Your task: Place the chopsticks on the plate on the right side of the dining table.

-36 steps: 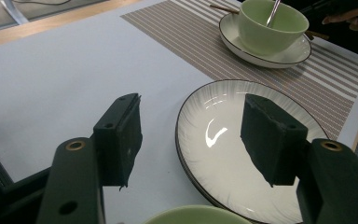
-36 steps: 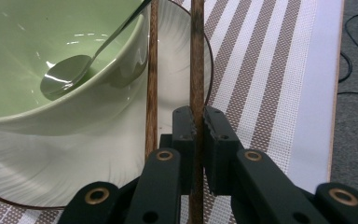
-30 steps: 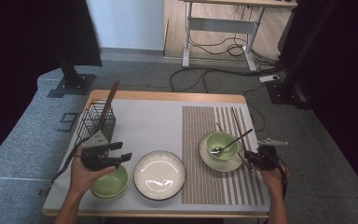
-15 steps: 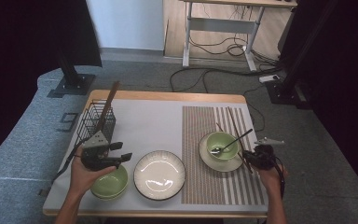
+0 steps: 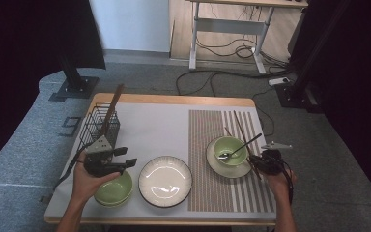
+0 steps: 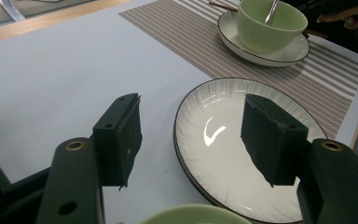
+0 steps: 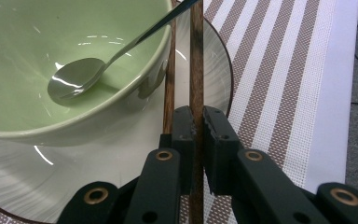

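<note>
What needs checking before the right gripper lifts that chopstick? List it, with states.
1. Right gripper shut on one chopstick: ok.
2. Second chopstick outside the jaws, lying alongside: ok.
3. Whether the two chopsticks touch: cannot tell.
4. Spoon resting in the green bowl, handle crossing above the chopsticks: not ok, may snag.
5. Left gripper open, holding nothing, above the white plate: ok.

Pale green bowl (image 7: 51, 70) with a silver spoon (image 7: 74, 81), on a white saucer (image 7: 121, 154) rimmed in black. Dark brown wooden chopsticks (image 7: 196, 60). Brown-and-white striped placemat (image 5: 207, 130). White ribbed plate (image 6: 223, 144), dark-edged. Second light green bowl (image 5: 113, 189). Black wire basket (image 5: 96, 126). Black gripper jaws.
</note>
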Demonstrator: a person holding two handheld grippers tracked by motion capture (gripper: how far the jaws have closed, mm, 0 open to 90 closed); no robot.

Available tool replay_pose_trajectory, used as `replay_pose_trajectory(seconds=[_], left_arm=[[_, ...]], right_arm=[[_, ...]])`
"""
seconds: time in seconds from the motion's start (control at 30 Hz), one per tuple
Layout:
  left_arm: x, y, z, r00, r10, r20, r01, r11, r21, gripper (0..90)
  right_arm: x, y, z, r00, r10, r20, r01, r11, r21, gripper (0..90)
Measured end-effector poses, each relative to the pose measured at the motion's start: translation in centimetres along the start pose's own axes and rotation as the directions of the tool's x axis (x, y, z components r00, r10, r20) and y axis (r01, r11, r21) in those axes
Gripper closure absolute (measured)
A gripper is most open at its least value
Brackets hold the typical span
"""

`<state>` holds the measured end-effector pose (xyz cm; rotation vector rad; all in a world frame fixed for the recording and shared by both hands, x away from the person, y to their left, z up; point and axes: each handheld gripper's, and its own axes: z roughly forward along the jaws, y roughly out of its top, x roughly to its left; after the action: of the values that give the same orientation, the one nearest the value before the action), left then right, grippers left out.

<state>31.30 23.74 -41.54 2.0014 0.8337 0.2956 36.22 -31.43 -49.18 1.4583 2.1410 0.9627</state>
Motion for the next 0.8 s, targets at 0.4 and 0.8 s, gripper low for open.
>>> replay_pose_trajectory(seconds=[0.4, 0.8], left_arm=[[-0.03, -0.01, 0.09, 1.0000, -0.001, 0.003, 0.001, 1.0000, 0.002, 37.8], [-0.03, 0.02, -0.16, 0.9999, -0.006, 0.008, 0.006, 1.0000, -0.007, 37.8]], right_arm=[[0.18, 0.24, 0.25, 0.9998, -0.004, 0.021, 0.003, 1.000, 0.006, 83.7], [0.16, 0.51, 0.45, 0.9996, 0.006, 0.028, -0.007, 1.000, 0.015, 83.5]])
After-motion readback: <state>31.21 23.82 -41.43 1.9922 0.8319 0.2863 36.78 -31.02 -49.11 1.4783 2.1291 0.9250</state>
